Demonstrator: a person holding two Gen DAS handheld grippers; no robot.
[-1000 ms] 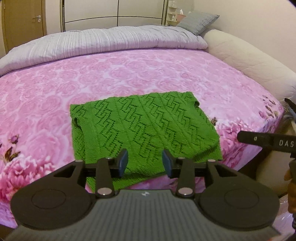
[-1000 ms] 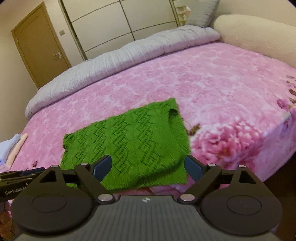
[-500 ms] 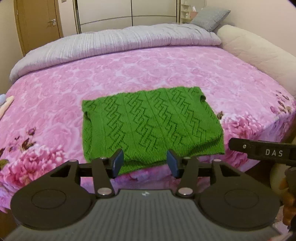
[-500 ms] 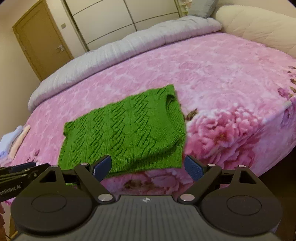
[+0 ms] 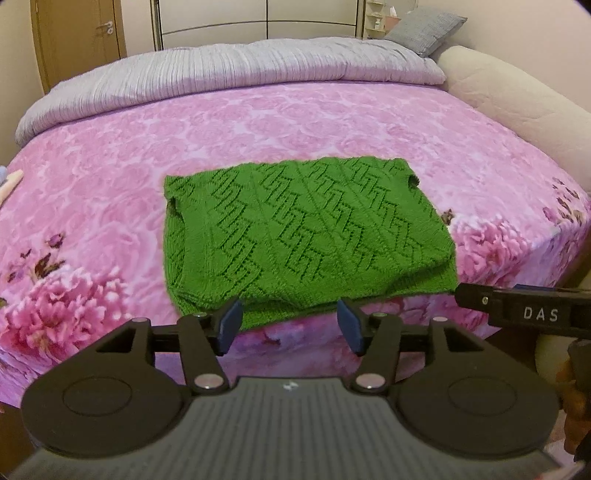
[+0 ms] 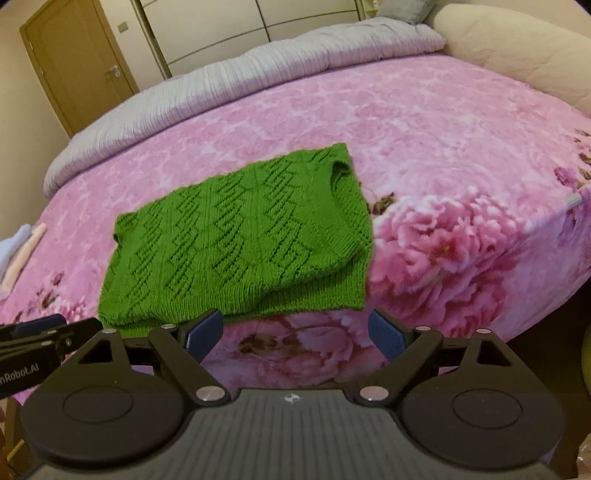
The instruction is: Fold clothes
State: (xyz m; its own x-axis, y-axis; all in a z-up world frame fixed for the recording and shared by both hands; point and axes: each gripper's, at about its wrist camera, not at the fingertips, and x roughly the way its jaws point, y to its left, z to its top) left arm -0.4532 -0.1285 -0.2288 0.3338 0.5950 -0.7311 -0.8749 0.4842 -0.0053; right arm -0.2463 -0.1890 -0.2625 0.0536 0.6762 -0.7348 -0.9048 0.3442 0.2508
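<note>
A green knitted sweater (image 5: 299,236) lies folded into a rectangle near the front edge of the bed; it also shows in the right wrist view (image 6: 243,240). My left gripper (image 5: 290,326) is open and empty, held off the bed just in front of the sweater's near edge. My right gripper (image 6: 295,334) is open and empty, also off the bed in front of the sweater's near right corner. The right gripper's side (image 5: 524,312) shows at the right of the left wrist view, and the left gripper's side (image 6: 40,336) at the left of the right wrist view.
The bed has a pink floral cover (image 5: 332,129). A grey rolled duvet (image 5: 221,74) and a grey pillow (image 5: 424,26) lie at the far side. A beige padded headboard (image 5: 517,107) runs along the right. Pale folded cloth (image 6: 18,247) lies at the left. A wooden door (image 6: 77,62) stands behind.
Both grippers have drawn back from the sweater toward the bed's front edge. The left gripper's fingers have opened wider. The sweater has not moved.
</note>
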